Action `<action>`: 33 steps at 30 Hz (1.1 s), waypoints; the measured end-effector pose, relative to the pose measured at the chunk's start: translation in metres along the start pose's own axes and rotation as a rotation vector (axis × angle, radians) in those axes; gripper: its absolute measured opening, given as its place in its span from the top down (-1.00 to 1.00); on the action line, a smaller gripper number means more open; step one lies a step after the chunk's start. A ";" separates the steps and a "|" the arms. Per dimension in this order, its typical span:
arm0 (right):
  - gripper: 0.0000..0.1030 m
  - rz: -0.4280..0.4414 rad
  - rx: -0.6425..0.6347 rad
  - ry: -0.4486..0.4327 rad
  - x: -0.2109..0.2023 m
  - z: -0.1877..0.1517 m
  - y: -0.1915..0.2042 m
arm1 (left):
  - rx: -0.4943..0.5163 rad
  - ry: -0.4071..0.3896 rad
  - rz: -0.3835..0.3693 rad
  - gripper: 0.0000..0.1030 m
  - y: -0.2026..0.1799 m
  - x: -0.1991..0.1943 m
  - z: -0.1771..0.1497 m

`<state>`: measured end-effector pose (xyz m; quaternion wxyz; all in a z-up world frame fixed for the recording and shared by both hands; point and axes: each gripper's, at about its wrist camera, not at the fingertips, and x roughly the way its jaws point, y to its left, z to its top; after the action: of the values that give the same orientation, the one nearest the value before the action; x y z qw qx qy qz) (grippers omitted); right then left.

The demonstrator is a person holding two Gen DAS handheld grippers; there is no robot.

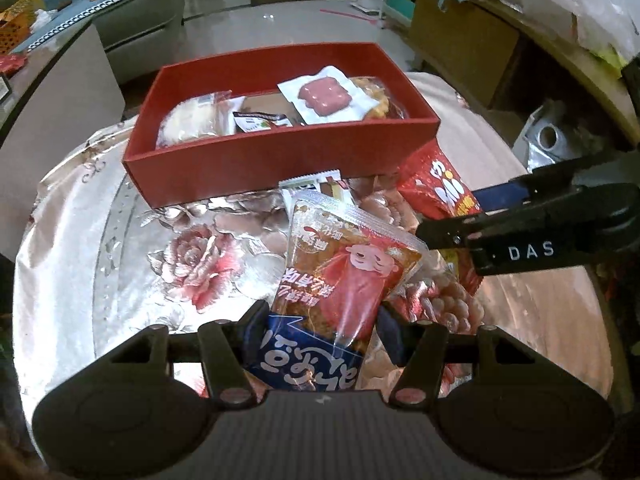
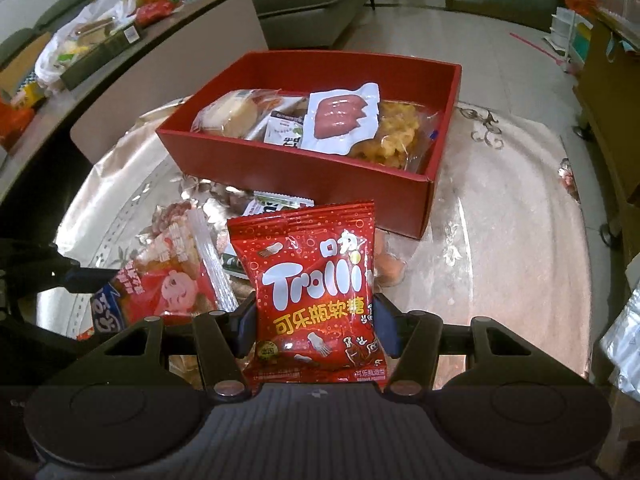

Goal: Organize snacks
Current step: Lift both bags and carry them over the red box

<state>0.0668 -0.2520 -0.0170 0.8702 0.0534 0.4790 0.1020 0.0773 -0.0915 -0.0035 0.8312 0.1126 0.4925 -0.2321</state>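
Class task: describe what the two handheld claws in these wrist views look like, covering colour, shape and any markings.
Both claws are black. The left claw and right claw each have a ribbed grey base, two round black discs, angled link bars with silvery pivot pins, and blue pads. Seen from the left wrist view, the right claw's finger bears white letters "DAS".

A floral cloth with pink roses covers the round surface. Beyond it, at eleven o'clock in the right wrist view, a white plastic bag lies on a long dark counter. A grey sofa stands at eleven o'clock in the left wrist view, a wooden cabinet at one o'clock, on a glossy tiled floor.
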 end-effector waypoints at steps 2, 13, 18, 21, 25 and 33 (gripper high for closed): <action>-0.26 -0.002 0.000 -0.002 0.000 0.000 0.000 | -0.003 -0.006 0.007 0.00 0.001 -0.001 0.000; -0.26 -0.004 0.001 -0.025 -0.005 0.003 -0.001 | -0.017 -0.045 0.029 0.00 0.007 -0.007 0.005; -0.26 0.000 0.004 -0.043 -0.009 0.005 0.000 | -0.028 -0.068 0.042 0.00 0.010 -0.010 0.009; -0.26 0.006 0.005 -0.059 -0.012 0.009 0.002 | -0.038 -0.086 0.049 0.00 0.013 -0.013 0.013; -0.26 0.012 0.012 -0.086 -0.017 0.015 0.002 | -0.050 -0.108 0.058 0.00 0.015 -0.016 0.019; -0.27 0.023 0.021 -0.141 -0.027 0.030 0.003 | -0.075 -0.160 0.072 0.00 0.019 -0.020 0.036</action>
<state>0.0781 -0.2550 0.0216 0.8999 0.0748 0.4170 0.1029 0.1064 -0.0846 0.0312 0.8793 0.0803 0.4285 -0.1917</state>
